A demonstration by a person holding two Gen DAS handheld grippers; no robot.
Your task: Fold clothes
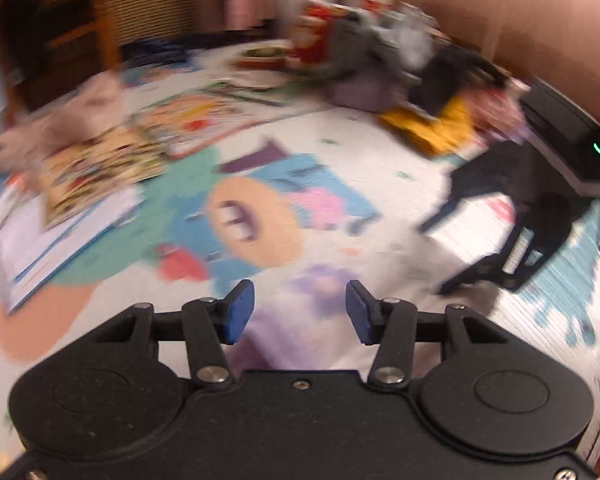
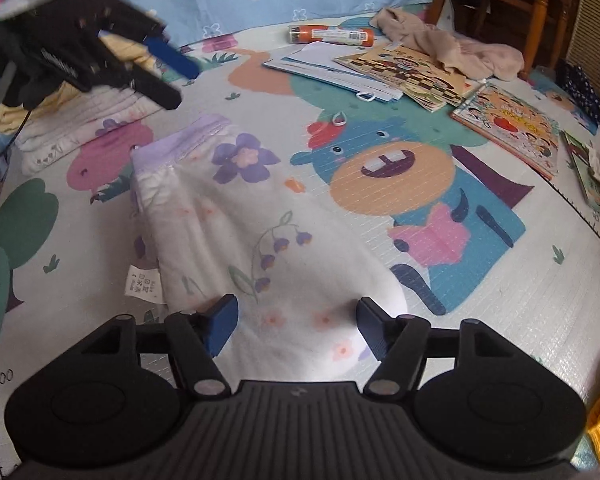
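One "100" on play mat (image 2: 4,376)

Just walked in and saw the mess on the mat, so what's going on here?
A person with a gripper in each hand is folding clothes on a cartoon play mat. A white floral garment lies on it, purple waistband away from the right gripper, which hangs open over its near end. The left gripper is open too, holding nothing. Picture books lie at the far side.
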